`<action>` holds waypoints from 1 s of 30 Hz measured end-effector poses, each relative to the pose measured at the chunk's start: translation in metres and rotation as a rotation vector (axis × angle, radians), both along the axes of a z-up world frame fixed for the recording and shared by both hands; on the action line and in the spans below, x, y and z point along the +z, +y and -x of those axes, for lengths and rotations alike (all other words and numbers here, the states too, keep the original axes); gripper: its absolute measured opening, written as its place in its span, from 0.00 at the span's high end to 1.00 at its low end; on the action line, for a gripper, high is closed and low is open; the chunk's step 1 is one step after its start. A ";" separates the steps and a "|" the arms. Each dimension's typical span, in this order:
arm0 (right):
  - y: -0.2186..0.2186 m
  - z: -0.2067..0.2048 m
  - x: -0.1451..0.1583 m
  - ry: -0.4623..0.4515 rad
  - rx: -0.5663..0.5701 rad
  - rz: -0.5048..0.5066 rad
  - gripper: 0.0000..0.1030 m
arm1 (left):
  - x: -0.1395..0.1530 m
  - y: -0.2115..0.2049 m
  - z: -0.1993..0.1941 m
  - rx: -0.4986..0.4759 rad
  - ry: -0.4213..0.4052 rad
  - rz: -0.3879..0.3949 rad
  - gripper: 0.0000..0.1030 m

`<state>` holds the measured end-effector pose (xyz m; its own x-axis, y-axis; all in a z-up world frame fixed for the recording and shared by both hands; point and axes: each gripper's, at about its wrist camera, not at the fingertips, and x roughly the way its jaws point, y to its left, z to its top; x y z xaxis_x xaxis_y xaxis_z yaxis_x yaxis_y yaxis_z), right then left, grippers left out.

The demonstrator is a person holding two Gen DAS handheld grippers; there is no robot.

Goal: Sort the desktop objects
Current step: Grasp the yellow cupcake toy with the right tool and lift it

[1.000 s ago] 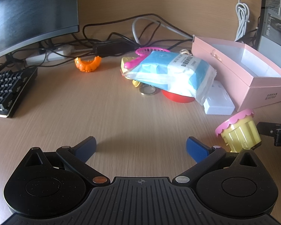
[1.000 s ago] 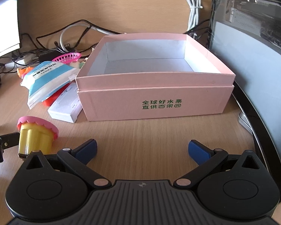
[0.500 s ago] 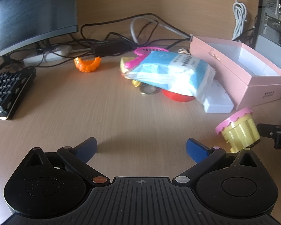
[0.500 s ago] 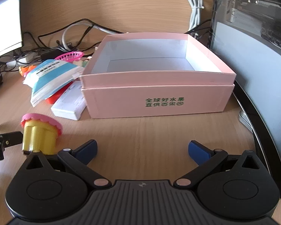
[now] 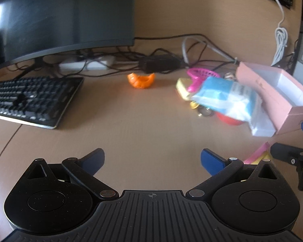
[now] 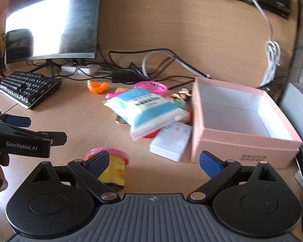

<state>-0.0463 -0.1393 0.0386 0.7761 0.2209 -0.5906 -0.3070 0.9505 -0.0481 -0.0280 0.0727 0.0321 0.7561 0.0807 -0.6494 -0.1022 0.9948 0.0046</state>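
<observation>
Our right gripper (image 6: 153, 161) sits released, jaws just narrowing slightly on nothing; the cupcake toy (image 6: 111, 167) hides behind its left finger, beside the pink box (image 6: 242, 147). Both views have pulled back; keyboard (image 5: 30, 98) now shows.

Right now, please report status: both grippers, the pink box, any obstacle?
Left gripper open, empty. Right gripper open, just narrowing slightly, nothing gripped. Pink box empty. Cupcake toy beside right gripper's left finger.

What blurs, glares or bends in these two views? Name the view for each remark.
Left wrist view: motion blur smears the blue-and-white packet and pink box; fisheye curves the monitor. Right wrist view: window glare whitens the monitor screen; packet text and the toy cupcake are blurred; the back wall bows.
</observation>
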 end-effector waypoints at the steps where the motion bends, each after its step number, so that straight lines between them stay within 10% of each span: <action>1: 0.003 0.001 -0.001 0.002 0.007 0.002 0.06 | -0.002 0.002 0.002 0.003 0.008 -0.001 0.00; 9: 0.004 0.003 0.000 0.007 0.019 0.010 0.06 | -0.013 0.014 0.010 -0.007 0.029 0.015 0.00; 14: 0.003 0.031 0.013 0.001 0.243 -0.097 0.06 | -0.010 0.032 0.012 0.060 0.009 0.042 0.00; 21: 0.063 0.057 -0.001 0.069 0.539 -0.025 0.49 | -0.002 0.048 0.017 0.111 -0.015 0.061 0.00; 26: 0.073 0.059 -0.005 0.035 0.529 0.027 0.73 | 0.000 0.051 0.023 0.110 -0.015 0.060 0.00; 30: 0.043 0.042 -0.003 0.045 0.411 0.038 0.73 | -0.002 0.044 0.019 0.078 -0.013 0.065 0.00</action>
